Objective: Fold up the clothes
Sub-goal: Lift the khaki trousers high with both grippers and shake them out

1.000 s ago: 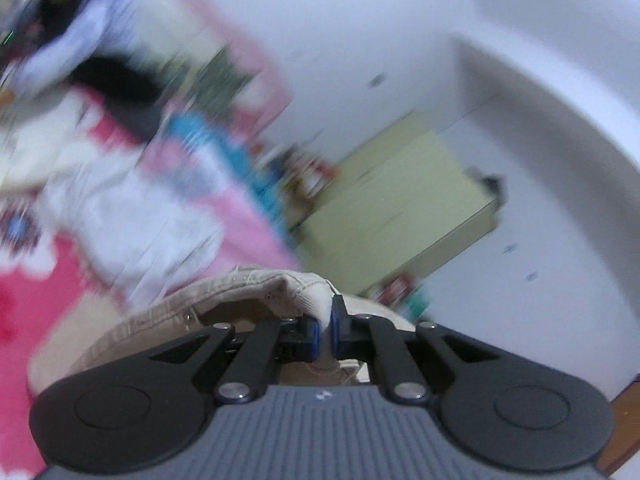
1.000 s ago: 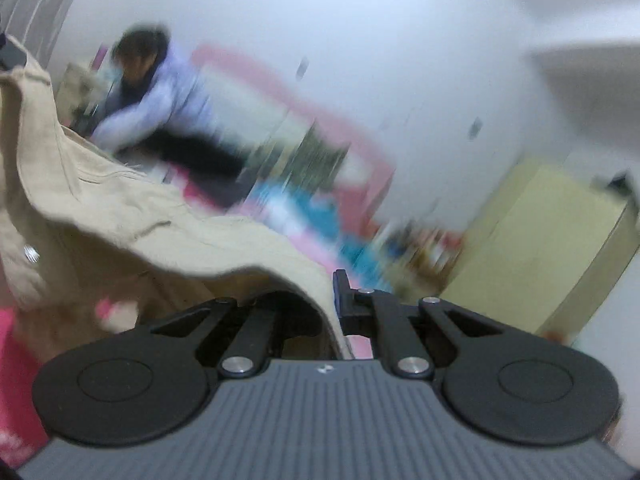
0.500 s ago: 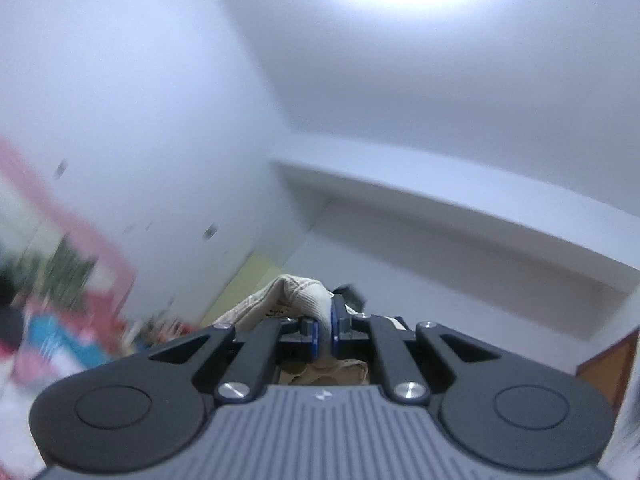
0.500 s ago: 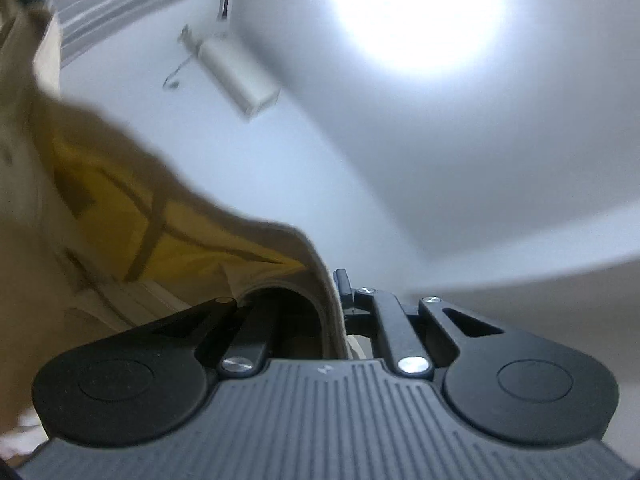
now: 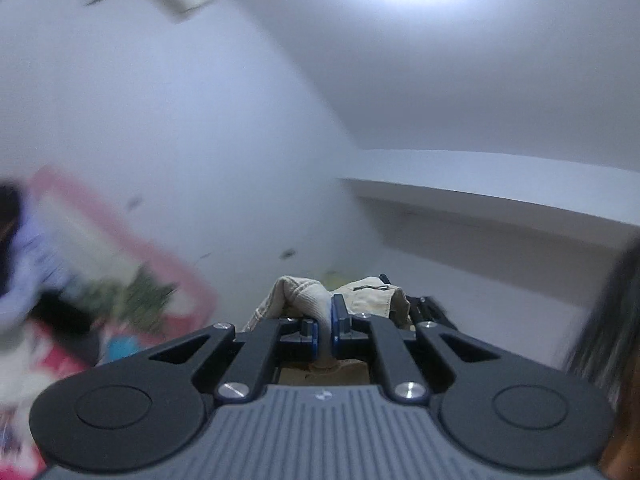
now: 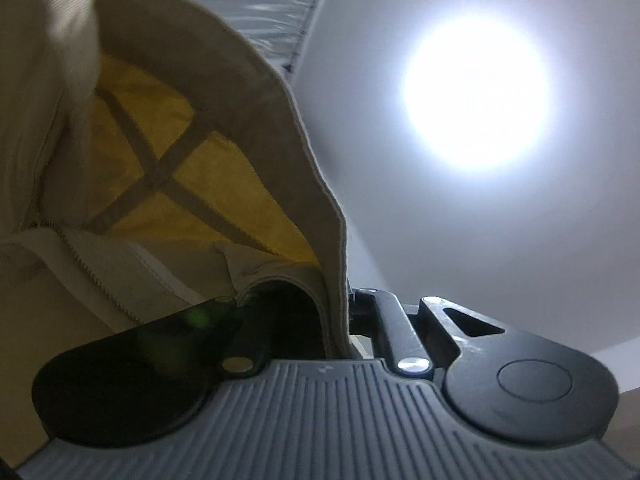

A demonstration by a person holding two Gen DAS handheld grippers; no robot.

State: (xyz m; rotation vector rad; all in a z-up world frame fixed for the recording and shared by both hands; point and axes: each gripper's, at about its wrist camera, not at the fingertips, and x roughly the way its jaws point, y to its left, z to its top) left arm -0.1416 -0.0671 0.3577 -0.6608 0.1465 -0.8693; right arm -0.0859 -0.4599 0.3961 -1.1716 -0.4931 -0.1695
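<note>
Both tools, left tool (image 5: 325, 322) and right tool (image 6: 340, 312), tight on beige garment (image 6: 168, 128).

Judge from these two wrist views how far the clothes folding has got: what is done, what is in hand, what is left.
Done: both grippers have a grip. The left gripper is shut on the beige garment, and so is the right gripper.
In hand: the garment is held up toward the ceiling light, its yellow lining showing.
Left: no fold shows yet; the laying out and folding remain.

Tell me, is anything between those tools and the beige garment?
Nothing visible. The left tool is shut on a fold of the beige garment, and the right tool is shut on its edge; both pinch cloth directly.
</note>
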